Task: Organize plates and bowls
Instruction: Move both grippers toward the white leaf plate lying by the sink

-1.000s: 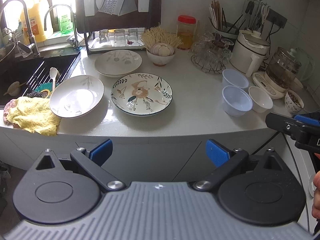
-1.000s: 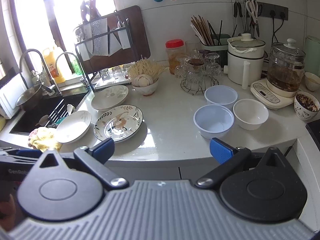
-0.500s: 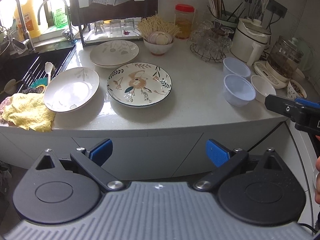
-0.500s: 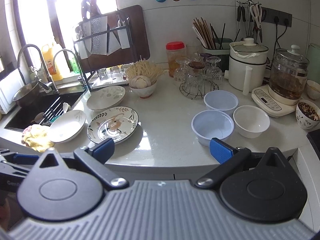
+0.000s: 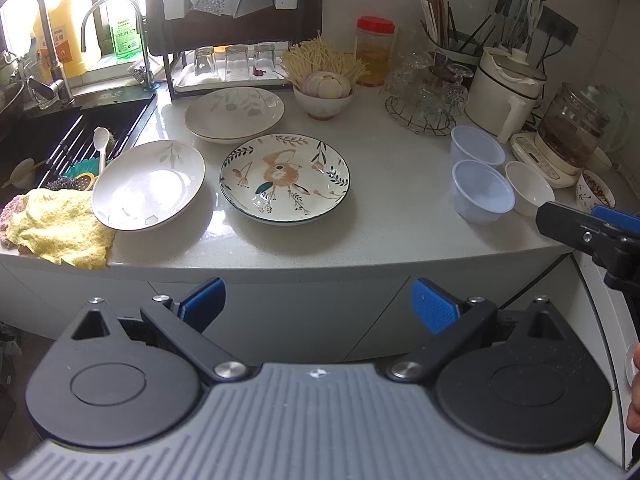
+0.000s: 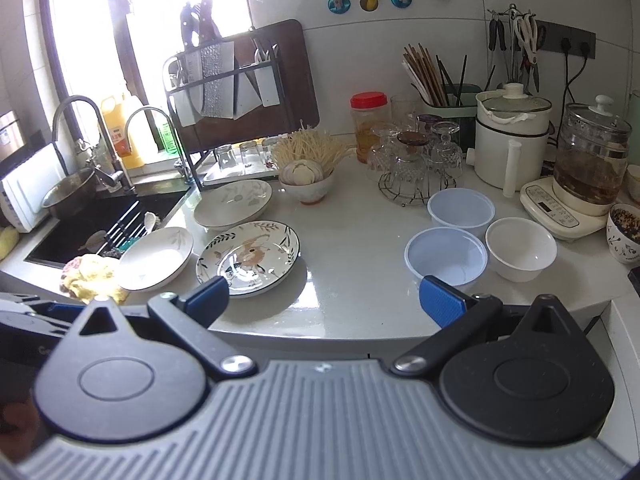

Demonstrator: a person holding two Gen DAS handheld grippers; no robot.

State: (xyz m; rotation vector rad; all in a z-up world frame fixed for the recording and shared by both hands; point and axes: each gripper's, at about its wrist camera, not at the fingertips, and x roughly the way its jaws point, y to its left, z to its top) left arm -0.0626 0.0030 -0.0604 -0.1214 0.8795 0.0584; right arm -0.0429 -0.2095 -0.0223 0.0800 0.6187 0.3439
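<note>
At the far left we see a black sink [image 5: 60,132] set into the counter, with a crumpled yellow cloth [image 5: 56,228] of nubbly weave draped over its front edge. Just beside the cloth sits a glossy white plate [image 5: 148,184] with faint leaf marks, round and shallow. Behind it, near the dark wire rack [image 5: 236,24], lies a second pale plate [image 5: 234,114] with a thin brown rim. The floral plate [image 5: 285,178], glazed, with a dark green edge and painted leaves, sits between them and almost touches the white plate. Further back a small ceramic bowl [image 5: 324,100] holds garlic and pale thin mushrooms.

Our left gripper [image 5: 318,304] hangs in front of the counter edge, its blue ribbed pads spread wide with nothing between them.

To the right, two translucent plastic bowls [image 5: 482,190] stand one behind the other, and a white bowl [image 5: 528,188] sits just beside the nearer one. Our right gripper [image 6: 324,300] also hangs short of the counter, pads wide apart and empty; in the left view it [image 5: 588,234] shows as a black bar at the right edge.

The countertop [image 6: 352,248] is pale speckled stone, polished enough to mirror the window light, with a curved front edge. White tiled walls rise behind; a white pot [image 6: 512,136] and glass kettle [image 6: 592,160] crowd the right corner.
</note>
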